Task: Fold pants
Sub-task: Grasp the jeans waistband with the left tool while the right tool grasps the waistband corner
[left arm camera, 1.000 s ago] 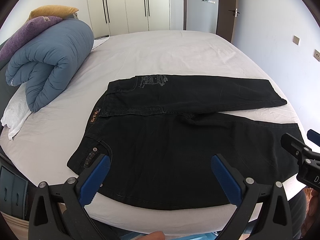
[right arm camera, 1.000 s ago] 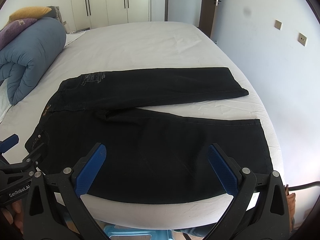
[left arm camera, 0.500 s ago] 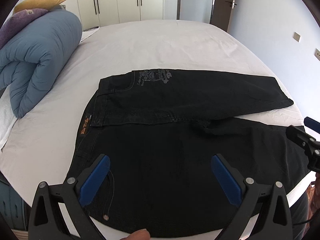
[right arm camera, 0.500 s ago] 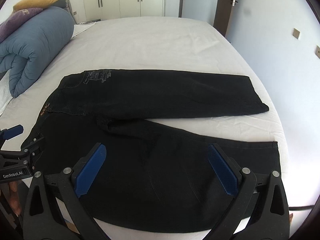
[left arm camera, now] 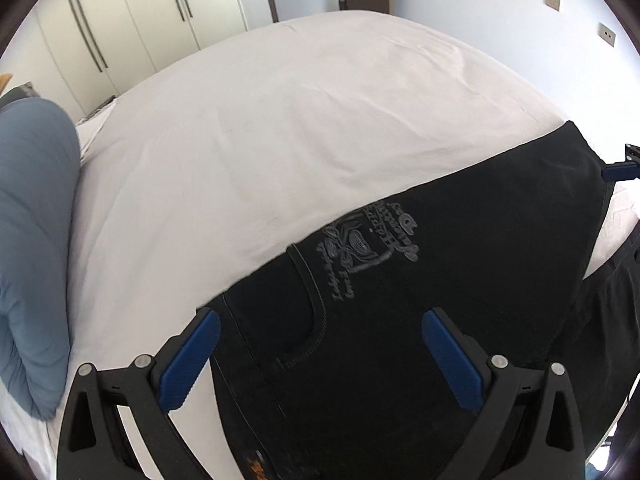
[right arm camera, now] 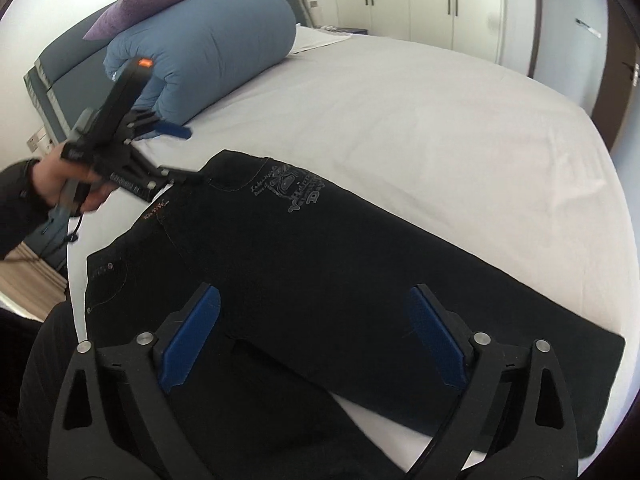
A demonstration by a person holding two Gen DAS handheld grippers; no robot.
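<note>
On the white bed (right arm camera: pixel 400 128), black pants (right arm camera: pixel 320 264) lie spread flat with both legs out and the printed emblem (left arm camera: pixel 368 248) up, a rolled blue duvet (right arm camera: pixel 208 44) at the head end. My left gripper (left arm camera: pixel 320 356) hangs over the waistband corner, fingers apart and pinching nothing. My right gripper (right arm camera: pixel 314 340) hangs over the far leg, fingers wide but just drawn in a little, no cloth caught between the pads.
</note>
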